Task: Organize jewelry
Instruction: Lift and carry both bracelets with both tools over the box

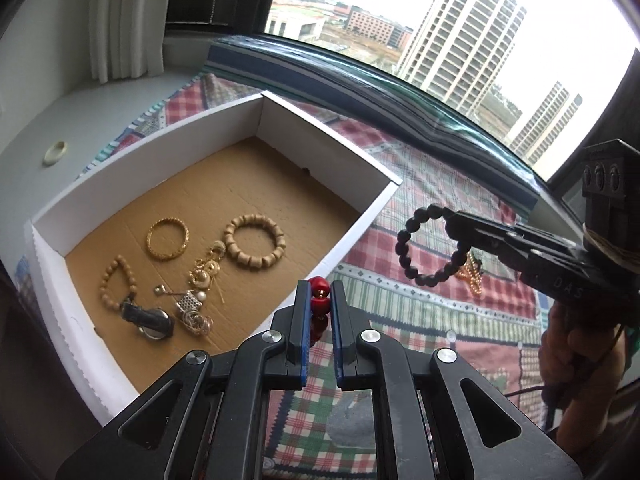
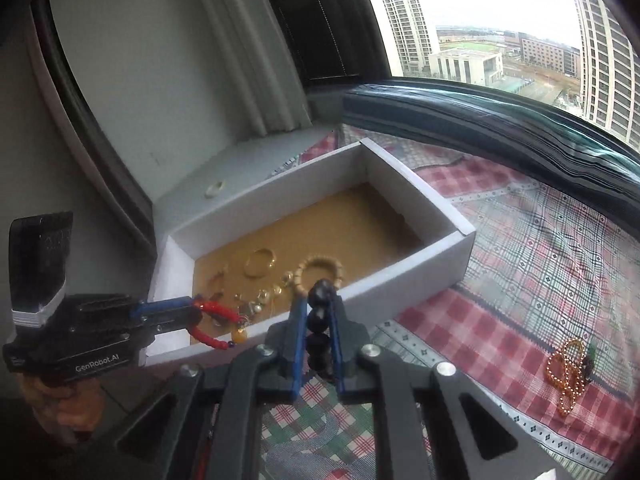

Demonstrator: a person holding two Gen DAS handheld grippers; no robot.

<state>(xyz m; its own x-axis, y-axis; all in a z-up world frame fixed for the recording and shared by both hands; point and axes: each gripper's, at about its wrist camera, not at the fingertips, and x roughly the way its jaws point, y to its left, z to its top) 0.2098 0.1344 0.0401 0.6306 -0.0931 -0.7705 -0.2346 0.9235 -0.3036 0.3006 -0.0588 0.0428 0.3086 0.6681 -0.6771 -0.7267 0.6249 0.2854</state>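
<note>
A white cardboard box [image 1: 352, 236] with a brown floor sits on a plaid cloth; it also shows in the right wrist view [image 2: 436, 264]. Inside lie a gold bangle [image 1: 167, 238], a wooden bead bracelet [image 1: 255, 247], a smaller bead bracelet [image 1: 116, 282], earrings [image 1: 202, 276] and a watch [image 1: 148, 318]. My left gripper [image 1: 320, 300] is shut on a red bead bracelet [image 1: 319, 298], just outside the box's near right wall; in the right wrist view [image 2: 192, 314] the bracelet [image 2: 216, 322] hangs at the box's near corner. My right gripper [image 2: 320, 320] is shut on a black bead bracelet [image 2: 320, 316], also seen in the left wrist view [image 1: 430, 246], held above the cloth right of the box.
A gold bead chain [image 2: 568, 376] lies on the plaid cloth [image 2: 520, 260] to the right of the box; it is partly hidden behind the black bracelet in the left wrist view [image 1: 472, 276]. A window ledge [image 1: 400, 92] runs behind. A white wall and curtain [image 1: 120, 20] stand at the left.
</note>
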